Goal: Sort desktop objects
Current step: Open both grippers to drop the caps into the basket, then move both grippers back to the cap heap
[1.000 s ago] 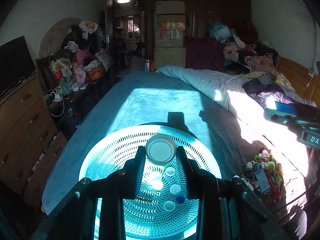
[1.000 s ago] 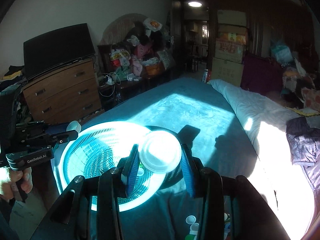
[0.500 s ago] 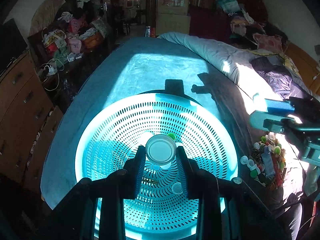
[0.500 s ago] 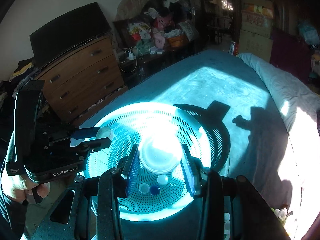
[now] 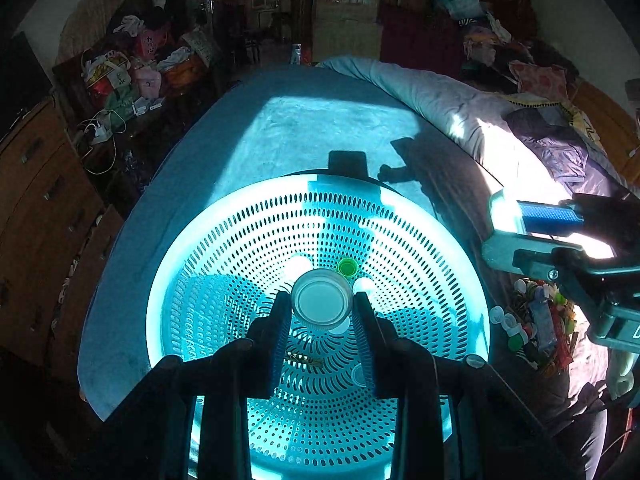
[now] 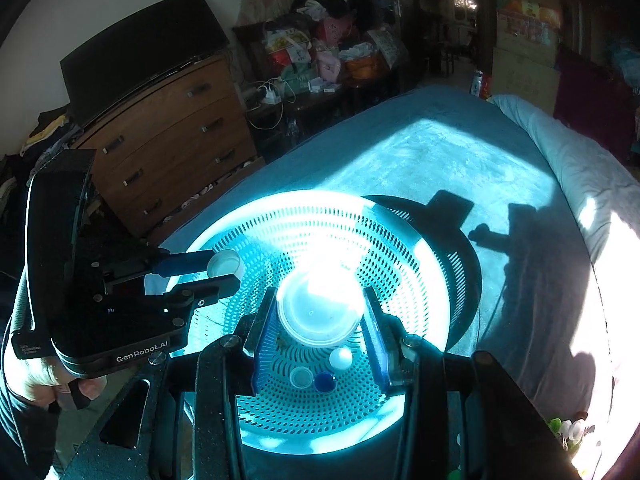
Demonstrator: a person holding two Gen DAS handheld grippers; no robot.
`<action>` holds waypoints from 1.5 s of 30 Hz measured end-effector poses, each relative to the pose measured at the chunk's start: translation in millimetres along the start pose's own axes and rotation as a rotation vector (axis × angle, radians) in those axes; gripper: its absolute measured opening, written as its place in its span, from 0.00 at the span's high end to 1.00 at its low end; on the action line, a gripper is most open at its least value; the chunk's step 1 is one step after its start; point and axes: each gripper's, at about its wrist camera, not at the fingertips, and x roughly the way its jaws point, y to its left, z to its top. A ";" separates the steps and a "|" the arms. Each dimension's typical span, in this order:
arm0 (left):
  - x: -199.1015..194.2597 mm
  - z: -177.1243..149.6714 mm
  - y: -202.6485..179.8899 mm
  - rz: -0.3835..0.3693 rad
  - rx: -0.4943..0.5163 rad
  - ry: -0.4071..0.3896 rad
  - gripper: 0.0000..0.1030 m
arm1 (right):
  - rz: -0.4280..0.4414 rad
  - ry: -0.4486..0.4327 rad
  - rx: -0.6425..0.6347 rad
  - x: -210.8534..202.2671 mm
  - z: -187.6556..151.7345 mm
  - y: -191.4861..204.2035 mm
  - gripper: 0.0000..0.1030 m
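Observation:
A round turquoise perforated basket (image 5: pixel 400 240) (image 6: pixel 400 256) sits on the blue bed cover. Several bottle caps lie in its bottom, among them a green cap (image 5: pixel 347 267), a white cap (image 6: pixel 341 358) and a blue cap (image 6: pixel 325 382). My left gripper (image 5: pixel 322 304) is shut on a small white lid (image 5: pixel 321 305) and holds it above the basket's middle; it also shows in the right wrist view (image 6: pixel 226 270). My right gripper (image 6: pixel 320 316) is shut on a larger white lid (image 6: pixel 320 312) over the basket.
A heap of mixed caps and small items (image 5: pixel 536 328) lies on the bed right of the basket. A rolled quilt (image 5: pixel 432 96) runs along the right. A wooden dresser (image 6: pixel 168 128) with a TV (image 6: pixel 140 52) stands left of the bed.
Both grippers have tilted down and moved over the basket, each still holding its lid. The right gripper has come in from the basket's right rim to above its centre.

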 end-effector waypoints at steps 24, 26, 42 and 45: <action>34.0 -2.7 3.2 0.032 -0.014 0.035 0.60 | 0.017 0.036 -0.006 22.0 -2.1 1.9 0.61; 34.6 -4.2 3.6 0.065 -0.014 0.026 0.42 | 0.023 0.040 -0.022 24.0 -3.8 4.0 0.48; -25.4 -51.7 -133.2 -0.147 0.266 -0.154 0.37 | -0.236 -0.379 0.082 -118.3 -111.6 -55.7 0.05; -14.6 -86.1 -196.4 -0.250 0.340 -0.143 0.31 | -0.332 -0.356 0.203 -140.3 -180.6 -100.4 0.06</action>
